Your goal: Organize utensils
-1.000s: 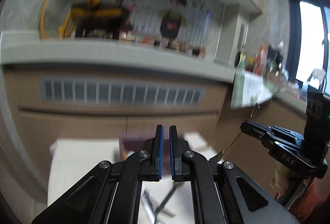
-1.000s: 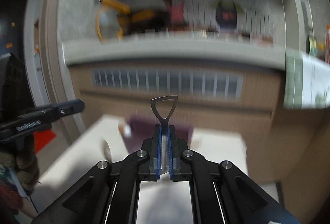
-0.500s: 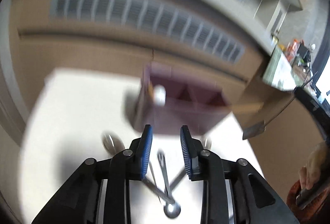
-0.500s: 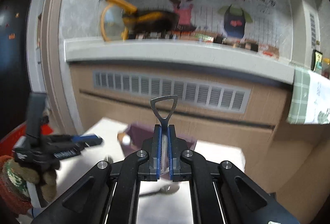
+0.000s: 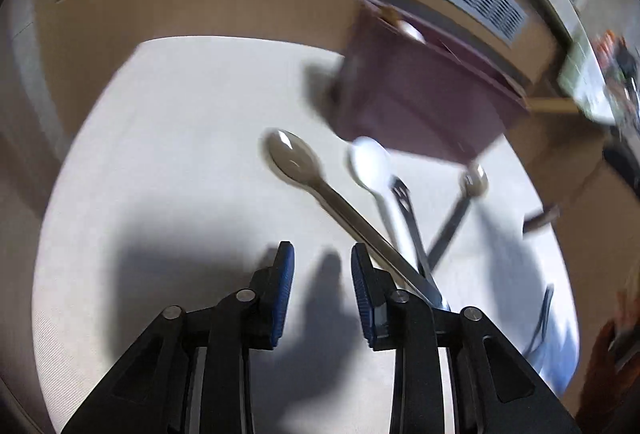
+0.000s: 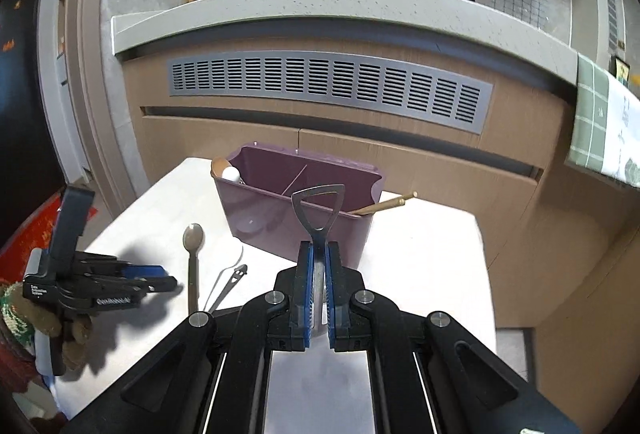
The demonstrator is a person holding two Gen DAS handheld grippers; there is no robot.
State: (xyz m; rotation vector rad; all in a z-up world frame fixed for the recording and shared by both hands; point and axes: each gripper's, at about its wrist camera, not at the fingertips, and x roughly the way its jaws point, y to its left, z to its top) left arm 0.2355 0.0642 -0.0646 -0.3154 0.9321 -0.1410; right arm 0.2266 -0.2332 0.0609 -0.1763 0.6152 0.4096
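Left wrist view: left gripper (image 5: pixel 322 286), blue-padded black jaws opening, nothing btwn them, angled down over the white tabletop (image 5: pixel 168 138); long grey metal spoon (image 5: pixel 294 156) lies just right of the jaws, handle crossing a white spoon (image 5: pixel 370 164), a fork (image 5: pixel 402 194) and a small dark-handled spoon (image 5: pixel 474 180); purple plastic utensil caddy (image 5: pixel 420 102) behind, blurred.

Right wrist view: right gripper (image 6: pixel 316 284) clamped on a flat metal utensil w/ triangular loop end (image 6: pixel 318 210), upright in front of the caddy (image 6: pixel 296 210); wooden chopsticks (image 6: pixel 386 203) jut from its right side.
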